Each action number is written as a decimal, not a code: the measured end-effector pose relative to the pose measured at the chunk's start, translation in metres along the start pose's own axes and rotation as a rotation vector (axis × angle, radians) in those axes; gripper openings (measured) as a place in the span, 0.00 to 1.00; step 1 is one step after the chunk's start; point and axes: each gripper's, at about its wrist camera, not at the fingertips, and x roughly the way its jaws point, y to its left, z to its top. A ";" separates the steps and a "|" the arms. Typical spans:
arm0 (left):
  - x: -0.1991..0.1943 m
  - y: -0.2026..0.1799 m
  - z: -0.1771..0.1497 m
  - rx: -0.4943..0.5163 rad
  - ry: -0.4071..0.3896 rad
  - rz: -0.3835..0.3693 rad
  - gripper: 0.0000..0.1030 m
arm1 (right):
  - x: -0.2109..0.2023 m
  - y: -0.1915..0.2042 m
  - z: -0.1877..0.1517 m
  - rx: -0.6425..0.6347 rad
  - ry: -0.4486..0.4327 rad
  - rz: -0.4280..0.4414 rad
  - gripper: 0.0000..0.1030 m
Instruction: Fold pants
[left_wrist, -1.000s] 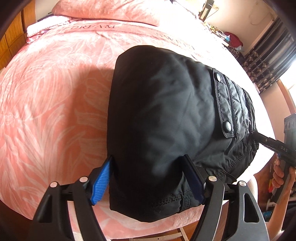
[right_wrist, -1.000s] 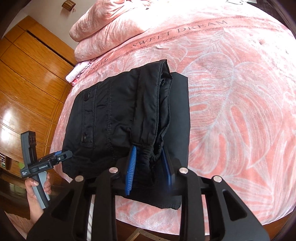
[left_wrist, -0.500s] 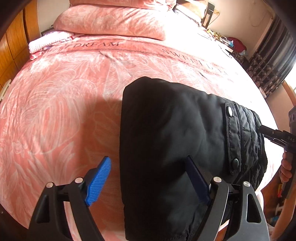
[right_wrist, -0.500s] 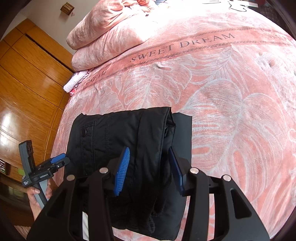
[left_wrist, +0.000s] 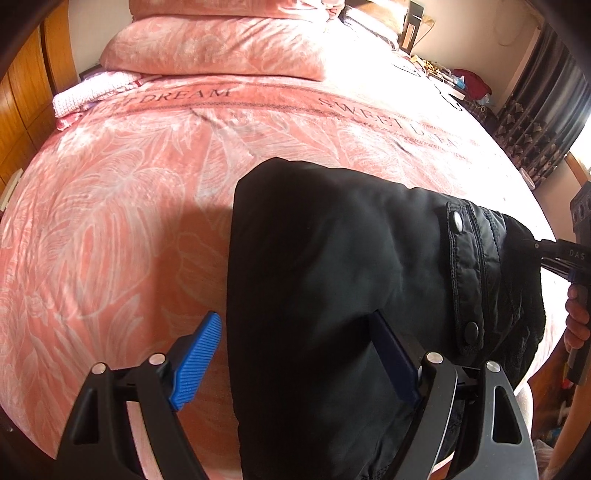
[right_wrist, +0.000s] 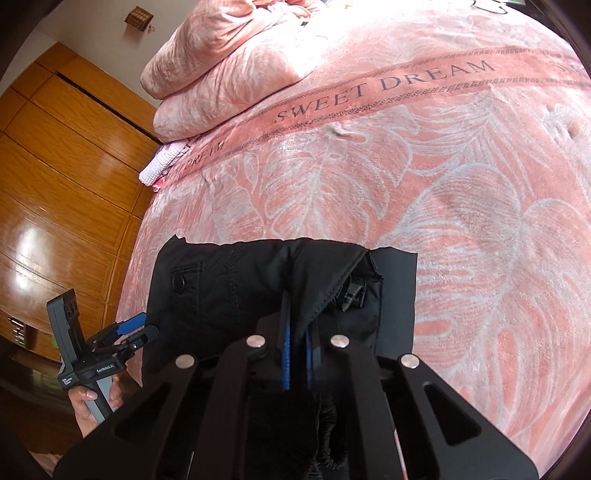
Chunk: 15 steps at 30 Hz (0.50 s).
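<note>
Black pants (left_wrist: 332, 280) lay folded at near edge of pink bed (left_wrist: 122, 192). Left claw (left_wrist: 295, 354) spread wide, straddling pants' left edge. Right claw (right_wrist: 297, 354) clamped narrow on pants fold

Ahead of the left claw I see a bed (left_wrist: 122, 206) under a pink leaf-patterned blanket (right_wrist: 461, 206) printed "SWEET DREAM". Matching pink pillows (left_wrist: 221, 48) lie at its far end. Glossy wooden wardrobe panels (right_wrist: 62, 177) stand left of the right claw. Dark patterned curtains (left_wrist: 543, 110) hang at far right, beside a cluttered side surface (left_wrist: 454, 77). Daylight falls across the bedding.
</note>
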 end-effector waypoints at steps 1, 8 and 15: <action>-0.001 -0.002 0.000 0.007 -0.002 0.005 0.81 | -0.005 0.000 0.001 0.000 -0.012 0.000 0.04; -0.001 -0.013 -0.002 0.048 -0.006 0.023 0.81 | 0.006 -0.007 -0.001 -0.013 0.013 -0.077 0.04; 0.001 -0.010 -0.004 0.042 0.002 0.024 0.81 | 0.003 -0.004 -0.014 -0.044 0.004 -0.125 0.32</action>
